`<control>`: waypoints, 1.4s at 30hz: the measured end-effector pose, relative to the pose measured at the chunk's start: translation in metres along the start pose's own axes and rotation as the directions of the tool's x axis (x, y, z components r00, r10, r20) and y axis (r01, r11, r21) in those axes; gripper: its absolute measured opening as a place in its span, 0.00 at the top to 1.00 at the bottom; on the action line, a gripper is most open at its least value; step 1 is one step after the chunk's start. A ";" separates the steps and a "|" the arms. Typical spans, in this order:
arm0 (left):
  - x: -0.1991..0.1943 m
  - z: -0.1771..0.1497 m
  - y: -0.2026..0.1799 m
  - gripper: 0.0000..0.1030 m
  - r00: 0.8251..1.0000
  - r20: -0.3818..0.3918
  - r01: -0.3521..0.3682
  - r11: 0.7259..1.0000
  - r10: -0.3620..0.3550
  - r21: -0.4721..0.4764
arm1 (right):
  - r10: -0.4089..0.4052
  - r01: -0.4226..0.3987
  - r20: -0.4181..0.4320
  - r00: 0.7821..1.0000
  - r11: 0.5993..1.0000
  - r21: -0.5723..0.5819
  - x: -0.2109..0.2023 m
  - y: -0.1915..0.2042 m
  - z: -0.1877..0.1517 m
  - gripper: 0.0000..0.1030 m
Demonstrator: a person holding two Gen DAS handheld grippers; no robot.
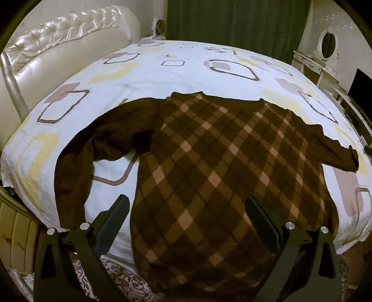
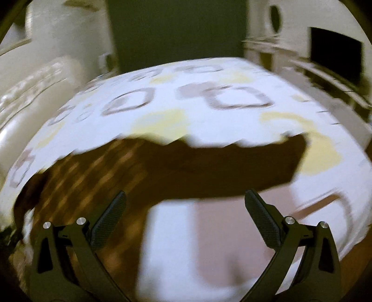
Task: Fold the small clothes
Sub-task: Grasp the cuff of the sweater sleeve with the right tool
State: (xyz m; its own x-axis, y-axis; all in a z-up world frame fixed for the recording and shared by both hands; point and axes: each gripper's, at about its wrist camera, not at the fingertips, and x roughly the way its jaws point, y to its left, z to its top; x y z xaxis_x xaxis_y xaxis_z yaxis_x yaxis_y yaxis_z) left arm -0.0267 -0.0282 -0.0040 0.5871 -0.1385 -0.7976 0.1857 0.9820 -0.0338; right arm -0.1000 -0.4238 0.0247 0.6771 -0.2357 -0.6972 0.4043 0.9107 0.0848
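Note:
A brown sweater (image 1: 209,162) with a tan diamond pattern lies spread face up on the bed, hem towards me. Its plain brown left sleeve (image 1: 76,167) bends down towards the near edge. The right sleeve (image 1: 332,148) stretches out to the right. My left gripper (image 1: 187,206) hovers open over the sweater's lower body, nothing between its fingers. In the blurred right wrist view, the right sleeve (image 2: 223,167) runs across the sheet and the patterned body (image 2: 88,176) sits at the left. My right gripper (image 2: 186,204) is open just below that sleeve, over bare sheet.
The bed carries a white sheet (image 1: 162,76) printed with brown and yellow squares. A cream tufted headboard (image 1: 58,53) stands at the left, a green curtain (image 1: 237,21) behind, a white dressing table with oval mirror (image 1: 325,46) at the right. A floral cloth (image 1: 125,281) hangs at the near edge.

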 end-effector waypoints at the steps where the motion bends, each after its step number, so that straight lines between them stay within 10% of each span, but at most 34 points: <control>1: 0.002 0.001 0.001 0.04 1.000 0.000 -0.004 1.000 0.004 -0.002 | -0.055 0.055 0.004 0.998 0.998 0.043 0.008 -0.030 0.018 0.05; 4: 0.011 0.006 0.004 0.04 1.000 0.002 -0.027 1.000 0.027 -0.004 | -0.157 0.163 -0.055 0.986 0.976 0.142 0.038 -0.096 0.054 0.39; 16: 0.051 0.014 0.011 0.04 0.994 -0.080 -0.086 0.995 0.081 -0.058 | -0.323 0.377 -0.330 0.887 0.919 0.114 0.176 -0.174 0.089 0.46; 20: 0.057 0.010 0.010 0.04 0.991 -0.098 -0.093 0.994 0.087 -0.053 | -0.325 0.399 -0.389 0.862 0.908 0.126 0.194 -0.192 0.082 0.72; 23: 0.059 0.008 0.008 0.04 0.991 -0.107 -0.092 0.994 0.086 -0.055 | -0.278 0.361 -0.367 0.888 0.915 0.179 0.184 -0.206 0.076 0.96; 42: 0.047 0.008 -0.016 0.04 0.994 -0.091 -0.061 0.997 0.057 -0.038 | -0.153 0.201 -0.135 0.979 0.824 0.529 0.085 -0.288 0.015 0.97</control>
State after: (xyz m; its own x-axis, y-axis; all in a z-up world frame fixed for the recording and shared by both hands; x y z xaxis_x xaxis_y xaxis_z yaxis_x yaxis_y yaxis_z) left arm 0.0043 -0.0516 -0.0357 0.5223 -0.0696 -0.8499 0.1190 0.9929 -0.0082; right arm -0.1496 -0.7108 -0.0488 0.5183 -0.3244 -0.7913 0.7951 0.5234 0.3063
